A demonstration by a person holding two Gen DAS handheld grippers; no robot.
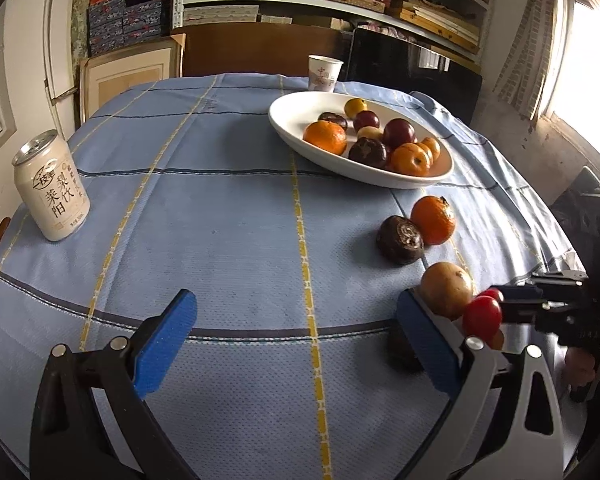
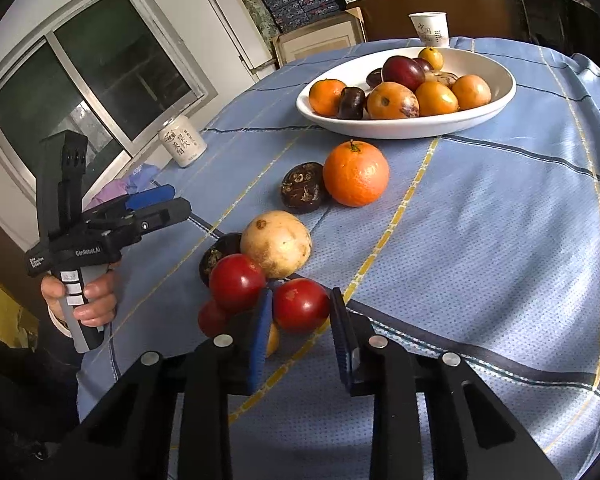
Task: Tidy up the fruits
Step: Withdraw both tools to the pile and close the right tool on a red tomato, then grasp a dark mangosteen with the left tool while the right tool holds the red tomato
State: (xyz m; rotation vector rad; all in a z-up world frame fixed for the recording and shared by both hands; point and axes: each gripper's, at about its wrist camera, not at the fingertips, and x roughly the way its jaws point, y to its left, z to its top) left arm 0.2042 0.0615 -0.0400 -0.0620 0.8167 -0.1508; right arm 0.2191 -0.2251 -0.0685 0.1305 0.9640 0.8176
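Right gripper (image 2: 300, 320) angled down, clamped on a red tomato (image 2: 300, 305) near the plate (image 2: 380, 128). Left gripper (image 1: 296, 344) tilted down too, wide open, holding nothing.

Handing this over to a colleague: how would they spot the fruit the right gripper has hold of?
Start at the white bowl of fruit on the blue tablecloth, then come toward the near edge past the loose orange to a small cluster. In it, the red tomato sits clamped in the right gripper; the other red ones lie free beside it.

Glossy white bowl (image 2: 404, 126), woven cloth (image 1: 228, 220), metal can (image 1: 52, 192)
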